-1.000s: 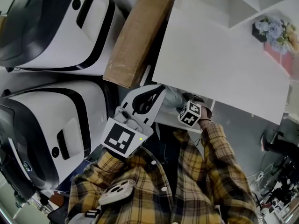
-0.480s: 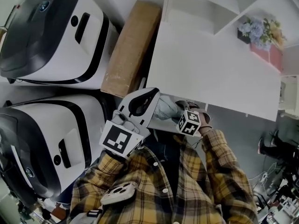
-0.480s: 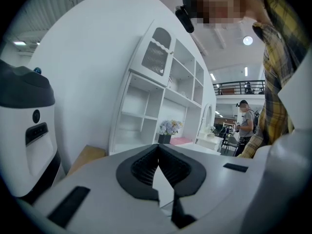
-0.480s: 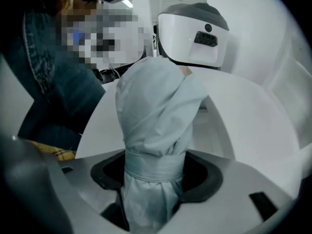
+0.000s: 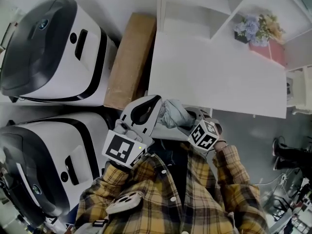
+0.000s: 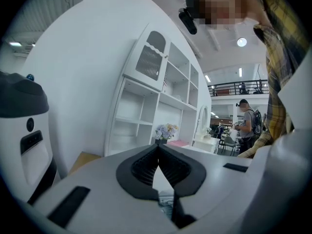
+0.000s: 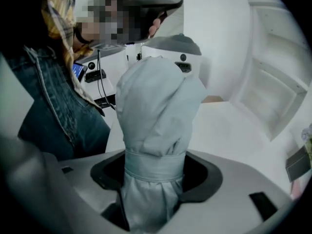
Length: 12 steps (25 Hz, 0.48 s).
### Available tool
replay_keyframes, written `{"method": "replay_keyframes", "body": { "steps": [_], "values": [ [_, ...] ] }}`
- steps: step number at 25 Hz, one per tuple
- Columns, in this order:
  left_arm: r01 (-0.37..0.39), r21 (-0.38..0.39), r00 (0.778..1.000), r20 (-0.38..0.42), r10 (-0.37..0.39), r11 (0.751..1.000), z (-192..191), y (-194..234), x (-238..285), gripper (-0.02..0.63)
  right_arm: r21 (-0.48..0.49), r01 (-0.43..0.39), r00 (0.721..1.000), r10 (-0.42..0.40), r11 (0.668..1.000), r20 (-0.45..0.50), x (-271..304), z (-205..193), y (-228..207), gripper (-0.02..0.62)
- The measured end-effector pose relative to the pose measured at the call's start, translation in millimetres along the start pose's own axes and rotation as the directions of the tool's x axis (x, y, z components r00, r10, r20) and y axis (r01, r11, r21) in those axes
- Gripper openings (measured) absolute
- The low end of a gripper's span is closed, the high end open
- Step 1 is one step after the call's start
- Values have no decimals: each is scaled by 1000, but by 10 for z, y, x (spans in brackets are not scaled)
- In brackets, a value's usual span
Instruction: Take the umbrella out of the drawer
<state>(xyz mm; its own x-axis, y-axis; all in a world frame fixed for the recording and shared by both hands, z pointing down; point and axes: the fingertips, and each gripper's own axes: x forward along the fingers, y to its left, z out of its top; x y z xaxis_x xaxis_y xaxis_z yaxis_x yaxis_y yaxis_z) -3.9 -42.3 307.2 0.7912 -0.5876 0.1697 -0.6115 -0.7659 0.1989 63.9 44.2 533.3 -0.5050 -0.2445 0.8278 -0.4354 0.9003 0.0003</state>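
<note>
1: One umbrella (image 7: pixel 156 106) only? Where is it now?
2: Yes, one. It is folded, pale grey-blue cloth w/ its strap wrapped around. It stands up between the jaws of the right gripper (image 7: pixel 153 173), which are closed on it just at the strap. In head view it is in the air in front of the person's checked shirt (image 5: pixel 195 199), at the near edge of the white table (image 5: pixel 214 77), so not inside any drawer.
1: And the drawer itself?
2: I cannot make it out in these views.
1: OK. The left gripper (image 5: pixel 156 100)?
2: Its jaws meet at the tips, w/ nothing caught between them. Its tip is just beside the umbrella's end, on the left side. If they touch, I cannot tell.
1: Other containers?
2: At the table's far side there is a dark pot (image 5: pixel 242 37) w/ pale blue flowers (image 5: pixel 253 27) in it. A pink box (image 5: pixel 267 50) is just beside it; its content is not visible. Behind is a white shelf unit (image 5: pixel 195 9) w/ open compartments. A brown cardboard box (image 5: pixel 129 60), closed, lies on the floor btw. the table and two big white-and-black machines (image 5: pixel 53 48).
</note>
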Motion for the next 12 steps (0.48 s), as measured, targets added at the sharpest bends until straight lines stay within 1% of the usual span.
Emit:
{"method": "replay_keyframes", "body": {
  "steps": [3,6,9,12],
  "values": [
    [20,12,1000,17,-20,1000,87,-38,28,20,39,40,997,-42,998,61,-248,167,-113,307],
    [36,19,999,24,-36,999,144,-65,54,20,94,75,986,-88,993,139,-529,341,-233,307],
    [52,24,998,34,-53,998,194,-83,77,20,165,129,962,-164,978,216,-821,494,-357,307],
    [70,28,997,40,-71,997,231,-114,105,20,236,181,927,-246,955,284,-1117,619,-469,307]
  ]
}}
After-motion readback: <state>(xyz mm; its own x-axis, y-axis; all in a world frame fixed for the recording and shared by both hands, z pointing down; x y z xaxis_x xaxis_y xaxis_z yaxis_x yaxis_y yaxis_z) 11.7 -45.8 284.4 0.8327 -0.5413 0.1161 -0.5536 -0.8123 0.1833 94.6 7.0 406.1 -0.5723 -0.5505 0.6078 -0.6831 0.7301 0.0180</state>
